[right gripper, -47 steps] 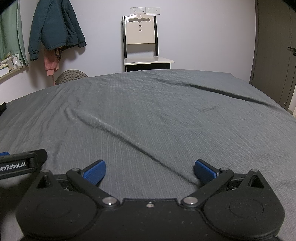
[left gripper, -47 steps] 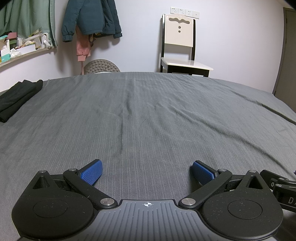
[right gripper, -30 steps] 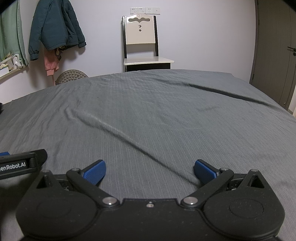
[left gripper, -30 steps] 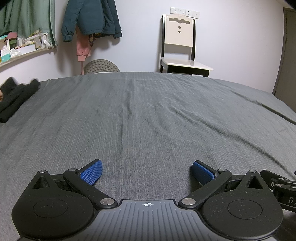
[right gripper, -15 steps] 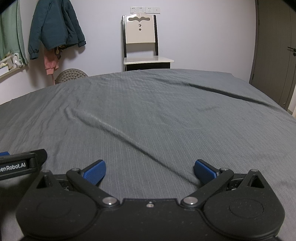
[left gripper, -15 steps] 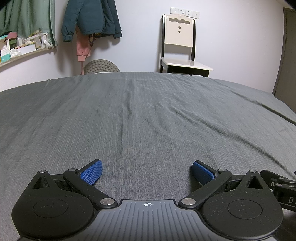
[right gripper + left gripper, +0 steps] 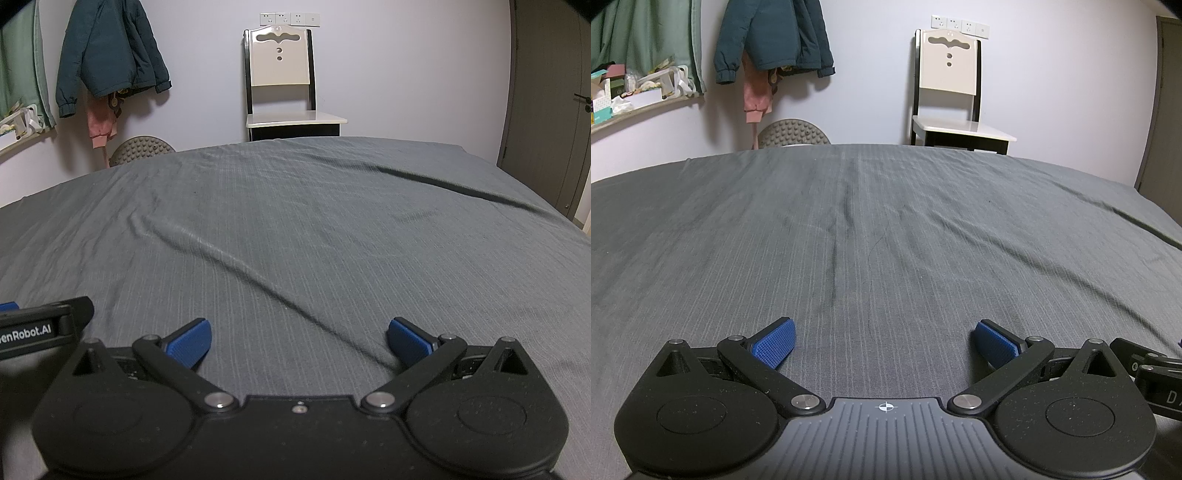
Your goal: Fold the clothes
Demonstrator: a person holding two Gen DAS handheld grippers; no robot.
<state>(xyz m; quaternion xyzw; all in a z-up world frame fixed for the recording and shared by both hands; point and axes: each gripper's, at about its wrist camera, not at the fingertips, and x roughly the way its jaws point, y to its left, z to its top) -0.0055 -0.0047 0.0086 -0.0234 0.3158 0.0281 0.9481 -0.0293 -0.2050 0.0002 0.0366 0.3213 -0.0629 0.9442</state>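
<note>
No garment lies on the grey bed sheet (image 7: 886, 229) in either view. My left gripper (image 7: 885, 345) rests low over the near part of the bed, open, its blue pads wide apart with only sheet between them. My right gripper (image 7: 299, 341) sits beside it on the right, also open and holding nothing. The body of the left gripper (image 7: 40, 328) shows at the left edge of the right wrist view, and part of the right gripper (image 7: 1156, 373) shows at the right edge of the left wrist view.
A white chair (image 7: 951, 96) stands against the far wall beyond the bed. A dark teal jacket (image 7: 774, 37) and a pink garment (image 7: 757, 96) hang on the wall at left, above a round studded cushion (image 7: 792, 133). A cluttered shelf (image 7: 635, 99) runs far left; a door (image 7: 546, 110) is at right.
A folded black garment at the bed's left edge in the left wrist view was pulled away to the left and is gone from sight. Neither gripper has moved.
</note>
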